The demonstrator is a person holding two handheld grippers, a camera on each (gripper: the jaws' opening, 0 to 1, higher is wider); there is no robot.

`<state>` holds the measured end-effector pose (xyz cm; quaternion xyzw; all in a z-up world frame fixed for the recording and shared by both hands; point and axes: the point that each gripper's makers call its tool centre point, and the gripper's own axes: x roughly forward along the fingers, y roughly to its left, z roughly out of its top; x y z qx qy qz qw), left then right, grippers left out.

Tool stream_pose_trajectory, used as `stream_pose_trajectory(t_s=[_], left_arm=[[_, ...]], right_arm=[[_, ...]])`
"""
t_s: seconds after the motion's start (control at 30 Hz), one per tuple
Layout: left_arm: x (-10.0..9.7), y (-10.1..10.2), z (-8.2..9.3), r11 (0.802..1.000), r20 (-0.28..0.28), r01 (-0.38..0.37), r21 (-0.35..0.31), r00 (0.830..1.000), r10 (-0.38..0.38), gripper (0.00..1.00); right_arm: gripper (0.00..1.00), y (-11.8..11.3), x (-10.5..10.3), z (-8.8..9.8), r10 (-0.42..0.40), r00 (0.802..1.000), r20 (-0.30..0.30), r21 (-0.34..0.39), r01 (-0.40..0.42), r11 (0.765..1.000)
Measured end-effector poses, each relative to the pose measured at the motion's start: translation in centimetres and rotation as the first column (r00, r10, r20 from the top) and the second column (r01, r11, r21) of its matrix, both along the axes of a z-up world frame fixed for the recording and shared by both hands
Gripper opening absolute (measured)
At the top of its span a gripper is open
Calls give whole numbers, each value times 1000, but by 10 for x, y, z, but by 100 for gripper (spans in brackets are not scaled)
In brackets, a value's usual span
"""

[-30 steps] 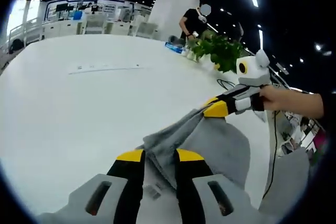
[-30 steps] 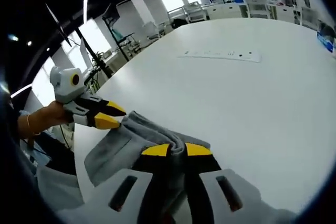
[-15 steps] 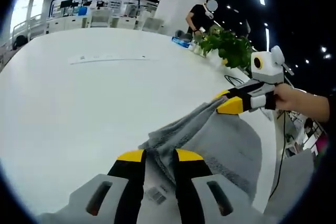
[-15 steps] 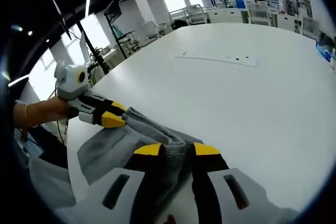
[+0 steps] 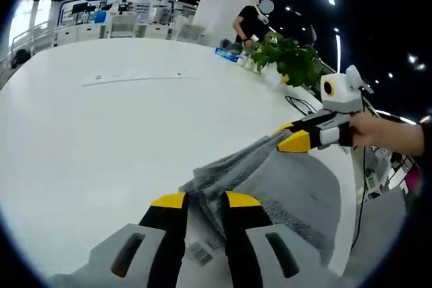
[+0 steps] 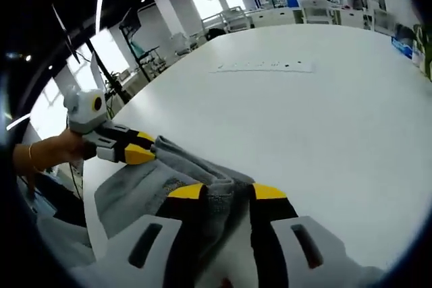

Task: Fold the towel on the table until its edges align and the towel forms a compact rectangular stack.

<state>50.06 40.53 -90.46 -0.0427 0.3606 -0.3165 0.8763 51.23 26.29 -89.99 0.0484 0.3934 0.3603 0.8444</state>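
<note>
left gripper view: left gripper [image 5: 200, 202] fingers pinch a corner of the grey towel [image 5: 283, 187], which lies near on the white surface [image 5: 101, 133]; right gripper [image 5: 291, 138] grips the far corner | right gripper view: right gripper [image 6: 227, 193] fingers clamp the towel [image 6: 142, 183]; left gripper [image 6: 135, 152] grips its corner | tip: keep both grips tight, carry both corners over evenly so the edges meet.

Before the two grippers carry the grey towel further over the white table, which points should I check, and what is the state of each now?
1. Left gripper shut on the grey terry towel: ok.
2. Right gripper shut on the towel: ok.
3. Towel edge taut between grippers: cannot tell; it looks bunched.
4. White table ahead bare for laying down: ok.
5. Potted green plant away from the towel: ok.
6. Edges aligned: not ok.
</note>
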Motion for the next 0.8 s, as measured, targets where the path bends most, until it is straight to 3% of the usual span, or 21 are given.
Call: stream_pose_trajectory(t_s=[0.53,0.8], left_arm=[[9,-3,-2,1000,33,6,3,999,-6,18],[25,-3,-3,1000,58,-2,0,998,2,18]], right_arm=[[16,5,3,-5,-7,1000,24,24,7,1000],[15,4,25,-7,-22,998,54,3,22,1000]])
